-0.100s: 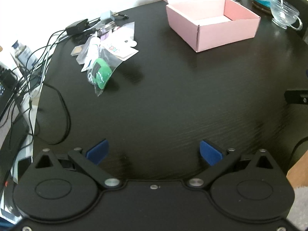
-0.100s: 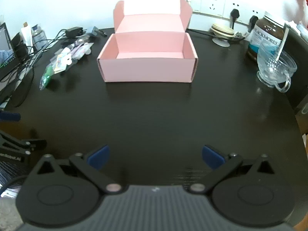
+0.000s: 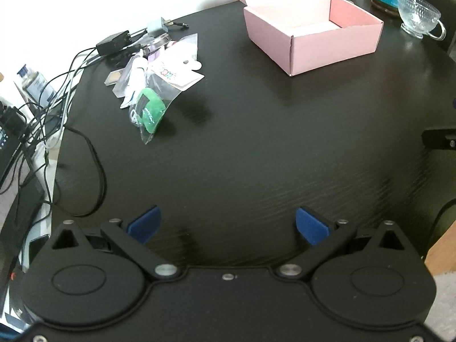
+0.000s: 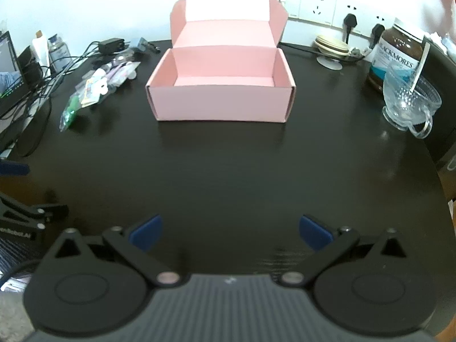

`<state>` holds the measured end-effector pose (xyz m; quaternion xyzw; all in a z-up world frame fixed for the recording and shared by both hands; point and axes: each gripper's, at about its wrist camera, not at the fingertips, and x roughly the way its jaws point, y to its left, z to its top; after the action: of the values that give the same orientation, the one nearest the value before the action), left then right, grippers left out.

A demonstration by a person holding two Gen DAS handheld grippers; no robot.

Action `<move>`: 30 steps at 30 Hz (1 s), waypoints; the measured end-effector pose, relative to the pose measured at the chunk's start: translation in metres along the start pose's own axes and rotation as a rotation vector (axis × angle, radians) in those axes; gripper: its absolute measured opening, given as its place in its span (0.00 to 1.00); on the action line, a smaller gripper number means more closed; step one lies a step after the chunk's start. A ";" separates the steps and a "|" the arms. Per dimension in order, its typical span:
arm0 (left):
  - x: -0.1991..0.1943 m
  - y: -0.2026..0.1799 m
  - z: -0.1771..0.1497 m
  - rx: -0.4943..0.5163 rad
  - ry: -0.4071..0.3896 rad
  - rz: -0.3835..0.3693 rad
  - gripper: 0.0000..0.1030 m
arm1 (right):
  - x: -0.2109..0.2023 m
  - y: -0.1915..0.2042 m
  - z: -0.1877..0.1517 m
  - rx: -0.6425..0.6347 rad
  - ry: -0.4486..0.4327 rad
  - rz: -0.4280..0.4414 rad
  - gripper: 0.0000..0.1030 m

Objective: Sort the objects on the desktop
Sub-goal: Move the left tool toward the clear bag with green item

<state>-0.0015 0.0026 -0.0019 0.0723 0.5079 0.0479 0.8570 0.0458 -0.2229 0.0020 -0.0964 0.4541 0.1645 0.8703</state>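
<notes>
- Left wrist view: the left gripper hangs tilted steeply down over the bare dark counter, jaws spread wide with nothing between them.
- Nothing looks sorted yet: the pile of bagged items lies well ahead to the left, and the open pink box appears empty.
- Right gripper faces the box, jaws released, also empty.
- Likely next: reach forward-left to the green-filled bag and close on it.

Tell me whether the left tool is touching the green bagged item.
Apart. The left wrist view shows the left tool open, with bare dark table between it and the green bagged item.
</notes>
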 end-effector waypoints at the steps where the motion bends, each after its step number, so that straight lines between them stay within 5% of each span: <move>1: 0.000 0.001 -0.001 -0.004 0.005 0.003 1.00 | 0.000 0.000 0.000 0.002 0.001 0.001 0.99; 5: 0.004 -0.001 0.003 0.008 0.036 0.033 1.00 | 0.000 -0.002 -0.001 0.008 0.006 0.003 0.99; 19: 0.002 0.009 -0.003 0.026 -0.063 0.060 1.00 | -0.001 -0.006 -0.008 0.000 -0.024 0.014 0.99; 30: 0.000 0.018 0.007 -0.077 -0.085 -0.045 1.00 | 0.001 -0.014 -0.004 0.025 -0.043 0.034 0.99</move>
<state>0.0048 0.0194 0.0043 0.0300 0.4703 0.0451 0.8808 0.0488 -0.2366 -0.0007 -0.0741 0.4388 0.1758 0.8781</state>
